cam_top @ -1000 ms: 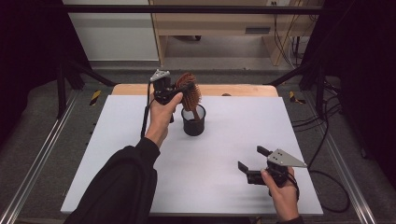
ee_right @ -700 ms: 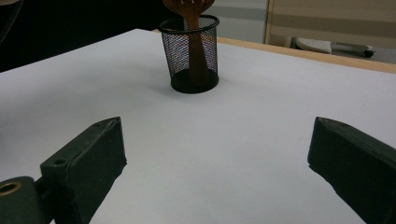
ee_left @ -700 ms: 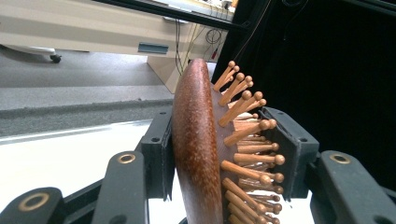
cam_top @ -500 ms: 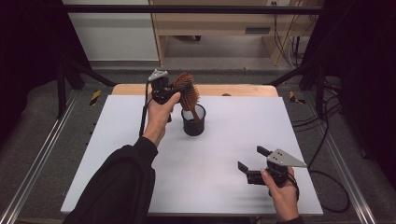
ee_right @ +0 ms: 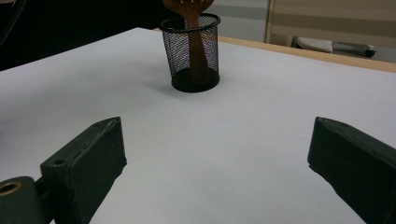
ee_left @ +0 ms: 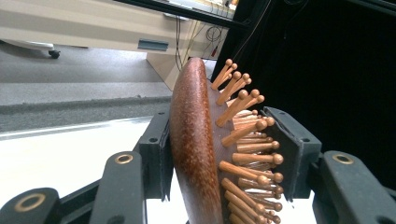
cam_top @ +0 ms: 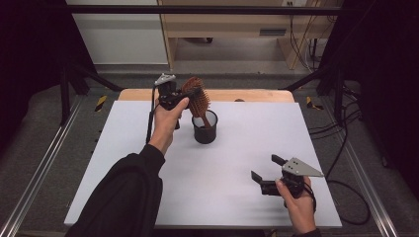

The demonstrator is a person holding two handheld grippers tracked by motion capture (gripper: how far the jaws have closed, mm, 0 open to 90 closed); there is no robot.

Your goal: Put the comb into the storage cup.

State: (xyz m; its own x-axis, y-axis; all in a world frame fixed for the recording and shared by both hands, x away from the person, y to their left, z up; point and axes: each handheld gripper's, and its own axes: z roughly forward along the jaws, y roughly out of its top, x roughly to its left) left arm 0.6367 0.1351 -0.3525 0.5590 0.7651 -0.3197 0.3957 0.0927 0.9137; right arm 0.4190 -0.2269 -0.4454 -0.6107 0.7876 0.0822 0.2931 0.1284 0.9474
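The left gripper (cam_top: pixel 187 95) clamps the head of the brush (ee_left: pixel 201 154), whose handle already stands in the mesh cup (cam_top: pixel 204 127) on the desk (cam_top: pixel 237 163). Next it should probably release and back away. The right gripper (cam_top: pixel 268 173) rests released, near the front edge.

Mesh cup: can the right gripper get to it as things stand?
Probably yes. The right gripper sits open, jaws empty, with bare white table between it and the mesh cup. One catch: the hairbrush stands in the cup with the left gripper around its head, crowding the far side.
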